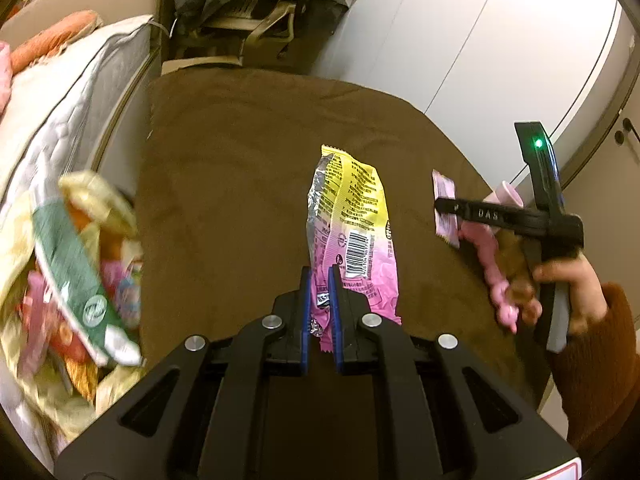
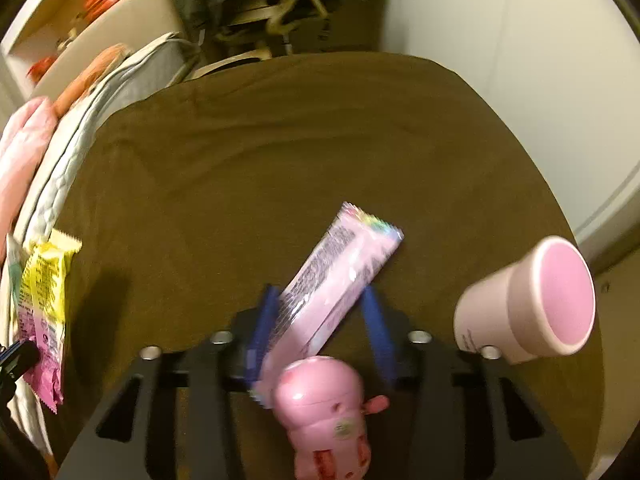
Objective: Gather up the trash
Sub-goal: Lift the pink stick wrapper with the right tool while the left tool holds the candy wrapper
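The letters "DAS" stand in white on the black finger of the right gripper (image 1: 448, 205), while the yellow-and-pink wrapper (image 1: 352, 232) carries a barcode and rows of small print (too fine to read).

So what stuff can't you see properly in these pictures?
- Left wrist view: the heap of wrappers is motion-blurred, so its labels are unreadable.
- Right wrist view: the pink toy is blurred and hides the pale pink wrapper's near end.
- Left wrist view: the right gripper covers most of the pink cup.

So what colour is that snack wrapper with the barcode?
The snack wrapper is yellow on top, pink below; the left wrist view shows it best.
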`<state>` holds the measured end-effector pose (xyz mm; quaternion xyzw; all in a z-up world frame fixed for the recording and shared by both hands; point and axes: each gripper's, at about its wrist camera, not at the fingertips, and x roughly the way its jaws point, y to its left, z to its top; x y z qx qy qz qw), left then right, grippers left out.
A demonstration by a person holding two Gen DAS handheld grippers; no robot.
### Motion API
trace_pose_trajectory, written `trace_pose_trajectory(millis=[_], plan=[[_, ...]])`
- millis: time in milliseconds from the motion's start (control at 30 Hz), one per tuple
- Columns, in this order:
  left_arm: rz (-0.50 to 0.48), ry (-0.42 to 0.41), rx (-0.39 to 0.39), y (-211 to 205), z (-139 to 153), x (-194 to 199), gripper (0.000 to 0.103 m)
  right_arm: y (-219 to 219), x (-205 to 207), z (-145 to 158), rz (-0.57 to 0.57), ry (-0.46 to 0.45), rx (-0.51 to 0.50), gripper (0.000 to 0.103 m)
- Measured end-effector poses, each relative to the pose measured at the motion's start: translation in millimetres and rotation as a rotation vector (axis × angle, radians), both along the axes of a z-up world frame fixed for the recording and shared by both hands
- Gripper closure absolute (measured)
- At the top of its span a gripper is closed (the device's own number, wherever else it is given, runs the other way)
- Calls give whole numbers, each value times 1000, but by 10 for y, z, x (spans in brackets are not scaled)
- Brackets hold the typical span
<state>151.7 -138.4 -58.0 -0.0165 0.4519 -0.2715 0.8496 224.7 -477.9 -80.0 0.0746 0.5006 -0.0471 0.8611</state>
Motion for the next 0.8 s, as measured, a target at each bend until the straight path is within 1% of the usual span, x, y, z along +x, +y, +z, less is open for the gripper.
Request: trace_pose_trajectory(millis=[33, 133, 233, 533, 800], plan=[[9, 3, -4, 52, -5, -31, 95, 24, -30, 9, 13, -5, -13, 77], [32, 4, -8, 176, -5, -96, 95, 129, -72, 72, 50, -40, -48, 81], [46, 5, -10, 278, 8, -83, 95, 173, -112, 170, 70, -72, -28, 85], [62, -20, -33, 384, 128, -151, 95, 381, -432, 534, 116, -166, 16, 85], [76, -57, -57, 519, 288, -220, 95, 705, -657, 945, 200, -258, 37, 85]])
